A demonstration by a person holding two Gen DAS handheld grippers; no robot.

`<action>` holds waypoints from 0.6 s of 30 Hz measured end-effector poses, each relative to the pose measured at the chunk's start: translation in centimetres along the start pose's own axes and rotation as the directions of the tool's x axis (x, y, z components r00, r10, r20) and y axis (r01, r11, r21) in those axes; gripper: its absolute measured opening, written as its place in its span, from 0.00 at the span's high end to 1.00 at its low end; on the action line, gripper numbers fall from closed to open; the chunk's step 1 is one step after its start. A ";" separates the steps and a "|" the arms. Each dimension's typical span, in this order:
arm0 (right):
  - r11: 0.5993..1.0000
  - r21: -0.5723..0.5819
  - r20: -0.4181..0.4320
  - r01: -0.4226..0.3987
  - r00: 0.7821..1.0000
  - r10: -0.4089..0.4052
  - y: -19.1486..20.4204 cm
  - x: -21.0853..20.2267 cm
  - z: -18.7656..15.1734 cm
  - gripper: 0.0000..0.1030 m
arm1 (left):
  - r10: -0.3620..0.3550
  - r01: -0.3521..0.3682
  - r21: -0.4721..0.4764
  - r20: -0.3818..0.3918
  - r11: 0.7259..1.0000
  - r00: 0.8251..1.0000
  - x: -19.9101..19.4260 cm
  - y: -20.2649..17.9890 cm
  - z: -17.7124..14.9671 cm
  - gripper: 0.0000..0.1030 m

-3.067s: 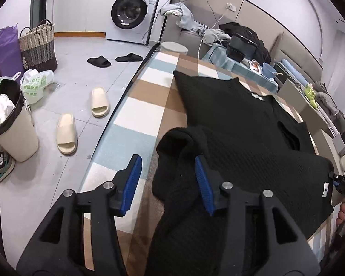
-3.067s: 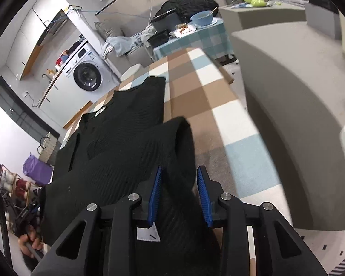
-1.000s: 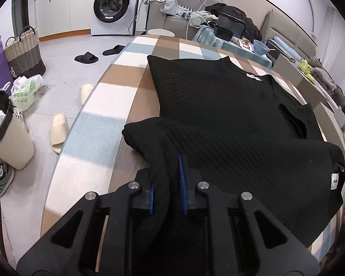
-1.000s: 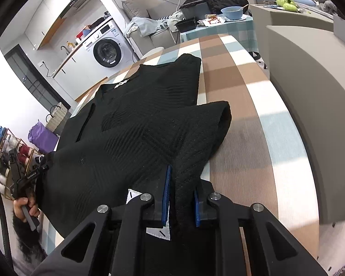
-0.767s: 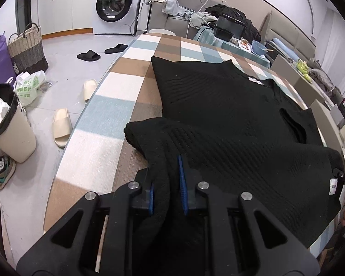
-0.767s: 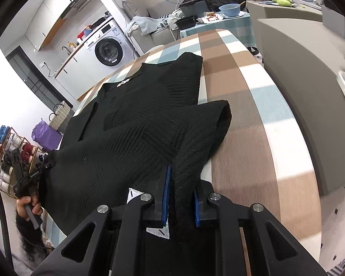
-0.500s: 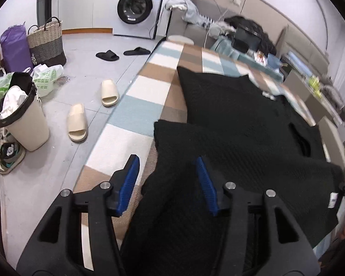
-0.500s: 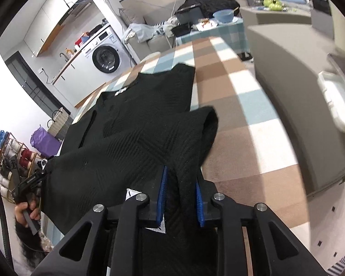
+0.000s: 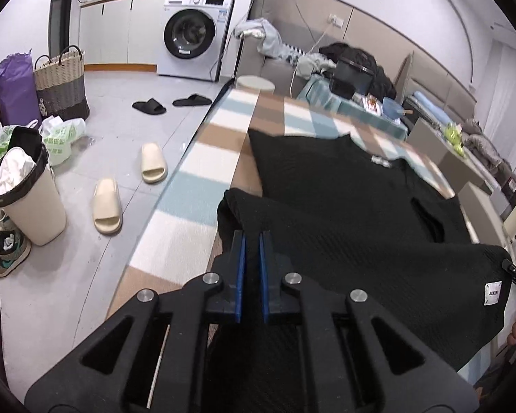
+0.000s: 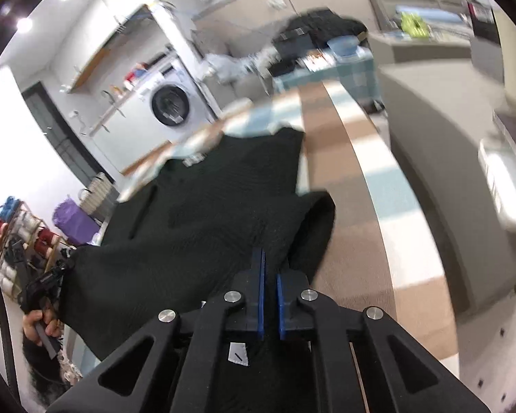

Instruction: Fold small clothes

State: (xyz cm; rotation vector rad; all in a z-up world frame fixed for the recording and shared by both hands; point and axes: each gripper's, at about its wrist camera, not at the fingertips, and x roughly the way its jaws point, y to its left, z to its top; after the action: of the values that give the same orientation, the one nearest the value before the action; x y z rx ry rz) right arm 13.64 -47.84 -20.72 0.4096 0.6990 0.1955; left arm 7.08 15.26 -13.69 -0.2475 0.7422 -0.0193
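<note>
A black knit sweater [image 9: 344, 206] lies on the checked table [image 9: 196, 186], its near hem lifted and folded over the body. My left gripper [image 9: 250, 241] is shut on the hem's left corner. My right gripper [image 10: 270, 265] is shut on the hem's right corner of the sweater [image 10: 216, 213], above the table [image 10: 354, 213]. A white label [image 9: 492, 292] shows on the raised hem. The right wrist view is blurred by motion.
Beige slippers [image 9: 108, 206], a bin [image 9: 24, 199], bags and a basket [image 9: 60, 84] stand on the floor left of the table. A washing machine [image 9: 192, 41] is at the back. A sofa [image 10: 447, 158] runs along the table's right side. A cluttered small table [image 9: 361, 103] is beyond.
My left gripper opened half a second ago and has shut again on the hem. Both grippers have lifted the hem and carried it forward over the sweater.
</note>
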 end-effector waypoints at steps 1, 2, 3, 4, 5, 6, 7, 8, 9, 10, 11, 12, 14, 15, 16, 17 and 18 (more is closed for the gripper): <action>1.000 -0.008 0.035 -0.010 0.999 0.010 0.3 -0.6 0.6 0.95 | -0.009 0.009 -0.002 0.012 1.000 1.000 -0.4 -0.1 0.4 0.95; 1.000 -0.013 0.053 -0.014 0.998 0.014 0.5 -0.9 1.2 0.95 | -0.015 0.015 -0.001 0.023 1.000 1.000 -0.6 -0.2 0.8 0.95; 1.000 -0.018 0.069 -0.017 0.997 0.018 0.8 -1.0 1.8 0.95 | -0.015 0.015 0.002 0.035 1.000 0.999 -0.8 -0.4 1.3 0.95; 1.000 -0.018 0.088 -0.010 0.996 0.011 0.9 -0.9 2.7 0.95 | -0.016 0.015 0.011 0.049 1.000 0.999 -0.9 -0.7 2.0 0.95; 1.000 -0.017 0.098 0.003 0.995 -0.001 1.0 -0.6 3.4 0.95 | -0.015 0.014 0.013 0.058 1.000 0.998 -0.8 -0.9 2.6 0.95; 1.000 -0.013 0.105 0.017 0.994 -0.015 1.0 -0.1 4.0 0.95 | -0.012 0.012 0.012 0.064 1.000 0.998 -0.4 -0.9 3.2 0.95; 0.999 -0.006 0.102 0.031 0.994 -0.030 1.0 0.7 4.5 0.95 | -0.005 0.005 0.005 0.061 1.000 0.998 0.5 -0.9 3.9 0.95; 0.998 -0.002 0.091 0.058 0.994 -0.058 0.8 1.6 4.9 0.95 | 0.006 -0.006 -0.001 0.055 1.000 0.998 1.5 -0.9 4.5 0.95; 0.996 0.004 0.070 0.094 0.993 -0.094 0.6 2.8 5.1 0.95 | 0.019 -0.019 -0.005 0.042 1.000 0.999 2.5 -0.8 4.7 0.95; 0.992 0.020 0.040 0.125 0.991 -0.126 0.1 4.1 5.2 0.95 | 0.045 -0.044 -0.009 0.022 0.999 0.999 3.8 -0.8 4.8 0.95; 0.987 0.041 0.007 0.156 0.988 -0.157 -0.4 5.4 5.1 0.95 | 0.059 -0.059 -0.007 0.001 0.998 0.998 4.9 -0.9 4.8 0.95; 0.983 0.055 -0.019 0.173 0.985 -0.172 -0.8 6.3 5.0 0.95 | 0.065 -0.065 -0.007 -0.020 0.998 0.998 6.0 -0.9 4.7 0.95; 0.973 0.071 -0.079 0.220 0.974 -0.215 -1.6 7.8 4.6 0.95 | 0.078 -0.079 -0.010 -0.063 0.997 0.995 7.5 -0.8 4.3 0.95; 0.968 0.067 -0.093 0.241 0.968 -0.235 -1.8 8.0 4.4 0.94 | 0.072 -0.072 -0.010 -0.075 0.997 0.995 7.7 -0.8 4.1 0.95; 0.965 0.065 -0.099 0.254 0.964 -0.247 -2.0 7.9 4.1 0.90 | 0.071 -0.073 -0.012 -0.078 0.997 0.994 8.0 -0.8 3.9 0.94; 0.966 0.066 -0.099 0.251 0.965 -0.244 -2.2 7.6 3.9 0.88 | 0.073 -0.074 -0.016 -0.081 0.997 0.994 7.8 -0.7 3.8 0.91; 0.969 0.072 -0.097 0.237 0.968 -0.230 -2.4 7.0 3.7 0.86 | 0.072 -0.073 -0.016 -0.085 0.997 0.994 7.9 -0.5 3.6 0.88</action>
State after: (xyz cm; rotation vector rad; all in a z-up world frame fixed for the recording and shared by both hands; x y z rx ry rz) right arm 21.39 -48.96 -23.27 0.3958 0.8377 -0.0396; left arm 15.31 14.74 -16.29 -0.2387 0.8350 0.0466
